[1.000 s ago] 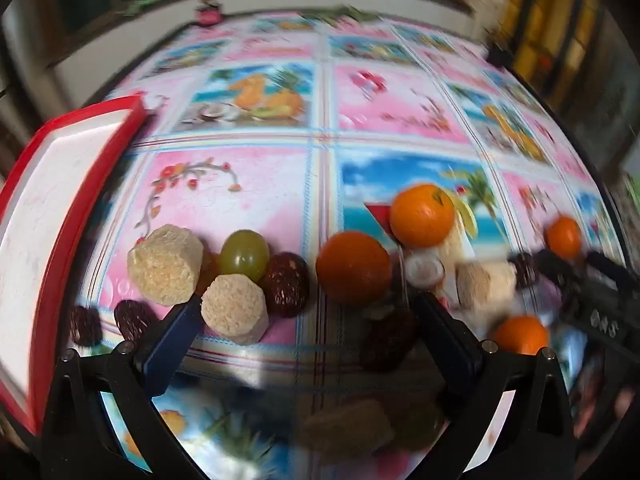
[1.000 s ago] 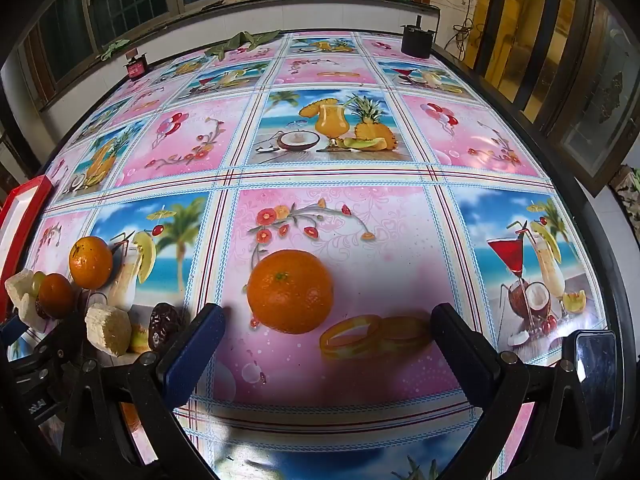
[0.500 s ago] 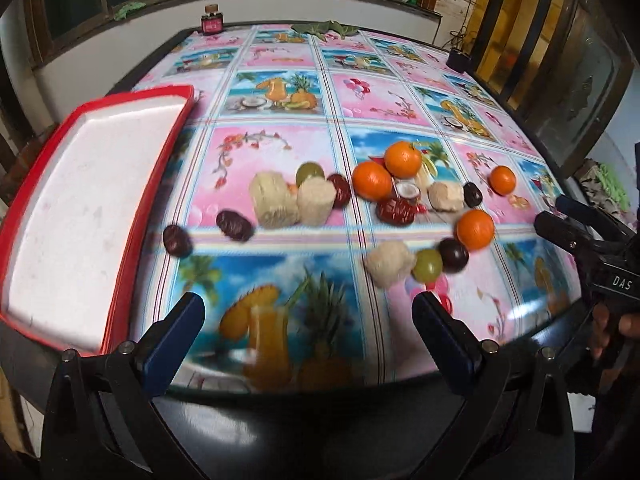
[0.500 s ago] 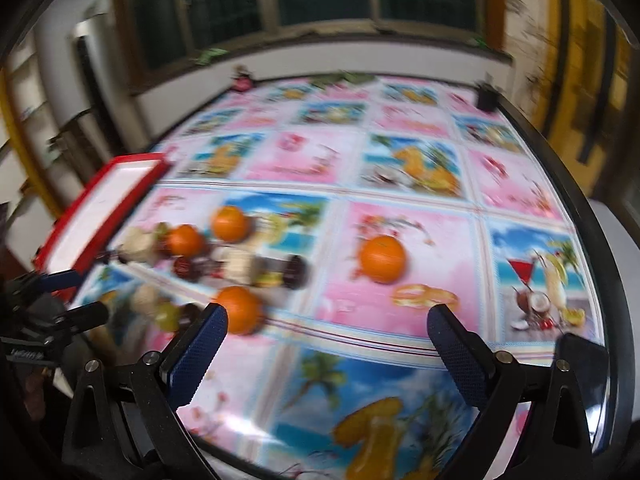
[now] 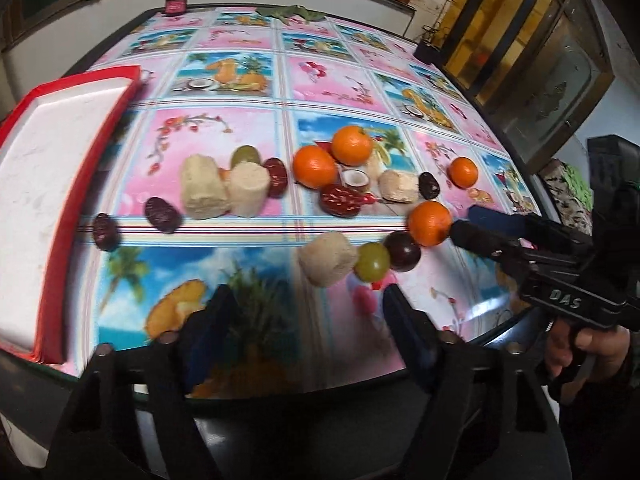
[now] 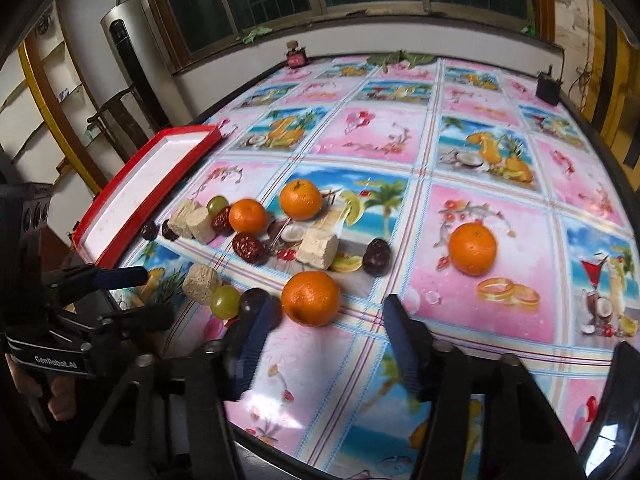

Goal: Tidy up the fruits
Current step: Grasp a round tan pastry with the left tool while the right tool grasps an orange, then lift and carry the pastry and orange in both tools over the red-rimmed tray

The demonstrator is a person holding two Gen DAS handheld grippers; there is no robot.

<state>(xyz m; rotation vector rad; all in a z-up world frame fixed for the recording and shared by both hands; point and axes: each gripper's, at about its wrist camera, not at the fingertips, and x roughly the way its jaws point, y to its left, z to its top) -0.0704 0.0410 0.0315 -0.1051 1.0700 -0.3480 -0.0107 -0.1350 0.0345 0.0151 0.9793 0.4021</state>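
Several oranges, green grapes, dark red dates and beige sugarcane chunks lie scattered on the patterned tablecloth. The nearest orange [image 6: 310,298] lies just beyond my right gripper [image 6: 328,332], which is open and empty; it also shows in the left wrist view [image 5: 429,223]. A sugarcane chunk [image 5: 327,259], a green grape [image 5: 372,262] and a dark plum [image 5: 402,256] lie in a row ahead of my left gripper [image 5: 306,320], which is open and empty. A lone orange [image 6: 472,249] lies to the right.
A red-rimmed white tray [image 5: 76,184] sits at the table's left edge, also in the right wrist view [image 6: 120,216]. The table's front edge is close under both grippers. A small dark box [image 6: 547,89] and a red jar [image 6: 297,56] stand at the far side.
Both grippers have pulled back and up from the fruit to the near edge of the table; then they tilted slightly closer. Both jaws look narrower than before. No fruit has moved.
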